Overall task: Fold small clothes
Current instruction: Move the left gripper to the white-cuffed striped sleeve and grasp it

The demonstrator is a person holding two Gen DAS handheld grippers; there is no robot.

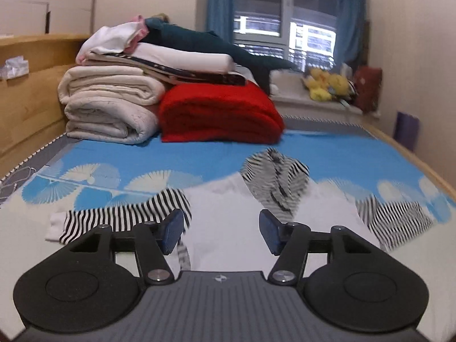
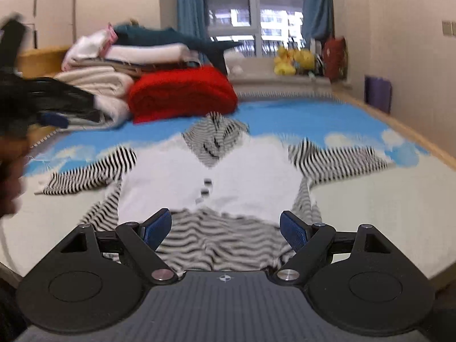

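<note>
From the left wrist view, you are holding the left gripper (image 1: pixel 221 232) with its blue pads spread apart and gripping nothing, low over the small white top (image 1: pixel 228 216) lying flat on the blue printed bedsheet (image 1: pixel 356 159). Its striped left sleeve (image 1: pixel 125 219) is stretching sideways, just left of the claw.

From the right wrist view, your right gripper (image 2: pixel 226 232) is likewise gaping and empty, hovering at the near striped hem (image 2: pixel 216 239). The soft knit garment is running lengthwise away from you, collar far, though motion blur is probably hiding creases.
</note>
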